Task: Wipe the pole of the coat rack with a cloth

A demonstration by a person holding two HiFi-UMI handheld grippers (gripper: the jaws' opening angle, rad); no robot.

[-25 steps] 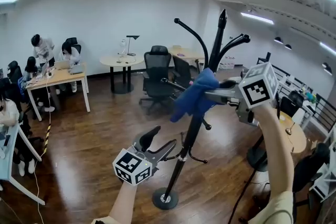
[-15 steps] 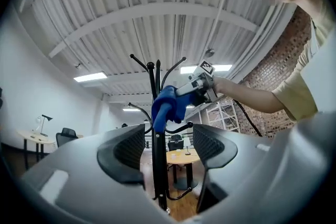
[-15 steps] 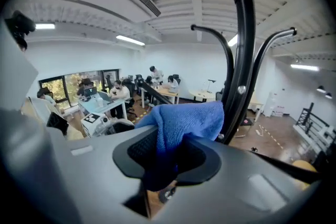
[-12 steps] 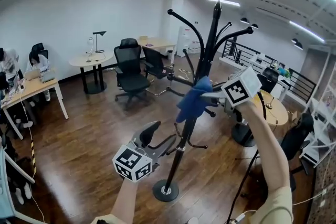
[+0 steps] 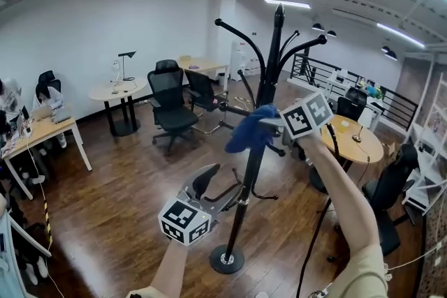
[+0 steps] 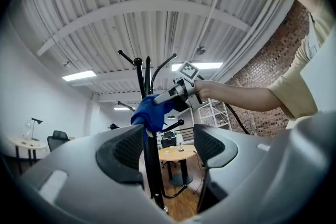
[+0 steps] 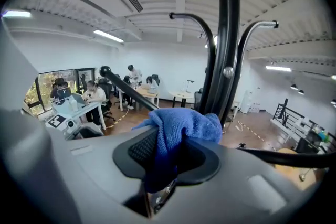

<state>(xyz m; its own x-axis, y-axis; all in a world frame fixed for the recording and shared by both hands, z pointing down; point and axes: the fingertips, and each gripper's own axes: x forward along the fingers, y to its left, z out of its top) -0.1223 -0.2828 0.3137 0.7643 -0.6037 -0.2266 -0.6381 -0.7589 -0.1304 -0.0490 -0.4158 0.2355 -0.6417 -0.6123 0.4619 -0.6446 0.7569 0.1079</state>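
Note:
The black coat rack pole (image 5: 260,123) rises from a round base (image 5: 227,260) on the wood floor. My right gripper (image 5: 265,123) is shut on a blue cloth (image 5: 248,130) and holds it against the pole below the curved hooks. In the right gripper view the cloth (image 7: 181,126) bulges out of the jaws right beside the pole (image 7: 227,60). My left gripper (image 5: 218,186) stands open low on the pole. In the left gripper view the pole (image 6: 151,165) runs between its pads, close to the left one, with the cloth (image 6: 149,113) above.
Black office chairs (image 5: 171,98) and a small round table (image 5: 117,88) stand behind the rack. A round wooden table (image 5: 357,142) is at the right, near a railing (image 5: 328,73). A desk (image 5: 49,128) with seated people is at the left.
The head view has swung, so the rack sits more to the left. My right gripper keeps the cloth on the pole at about the same height. My left gripper stays open by the lower pole.

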